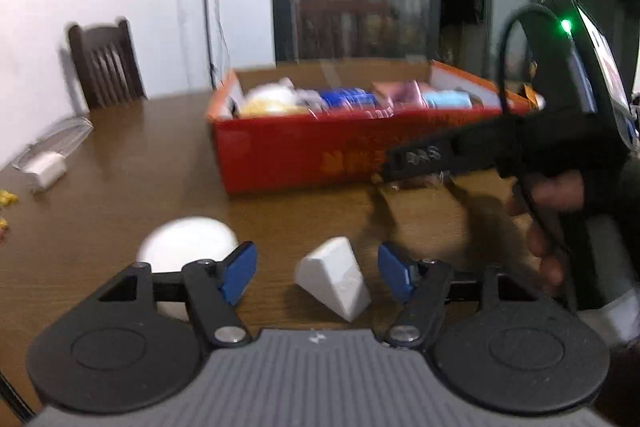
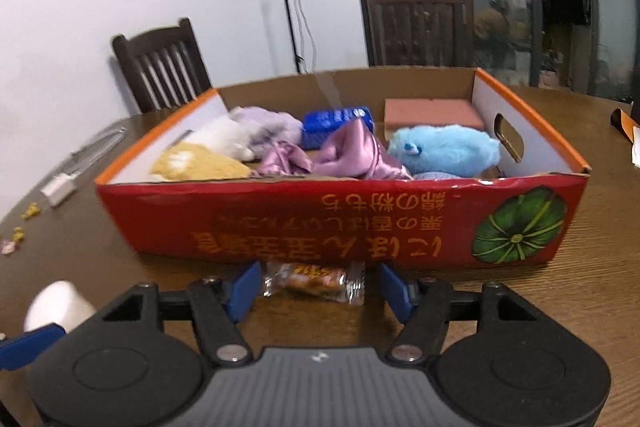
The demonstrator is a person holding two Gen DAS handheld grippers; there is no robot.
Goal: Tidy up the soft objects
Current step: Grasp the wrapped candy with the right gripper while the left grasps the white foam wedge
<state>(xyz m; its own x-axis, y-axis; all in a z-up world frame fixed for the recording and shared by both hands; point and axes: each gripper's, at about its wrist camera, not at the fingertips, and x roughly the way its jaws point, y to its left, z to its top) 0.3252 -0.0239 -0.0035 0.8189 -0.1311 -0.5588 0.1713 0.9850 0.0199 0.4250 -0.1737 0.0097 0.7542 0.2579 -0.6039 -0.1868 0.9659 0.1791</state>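
A red cardboard box (image 2: 280,227) stands on the wooden table and holds soft things: a blue plush (image 2: 444,149), purple satin cloth (image 2: 348,155), a yellow and white plush (image 2: 200,163), a blue pack (image 2: 336,121) and a pink sponge (image 2: 432,111). My right gripper (image 2: 316,287) is open, its blue pads either side of a wrapped snack (image 2: 316,279) lying before the box. My left gripper (image 1: 316,271) is open around a white wedge-shaped block (image 1: 334,277) on the table. A white round object (image 1: 188,245) lies just left of it. The box (image 1: 288,155) shows behind.
A white charger and cable (image 1: 48,155) lie at the table's left edge, with small yellow bits (image 2: 30,213) nearby. Dark wooden chairs (image 2: 160,63) stand behind the table. The right hand-held gripper body (image 1: 540,147) crosses the right side of the left wrist view.
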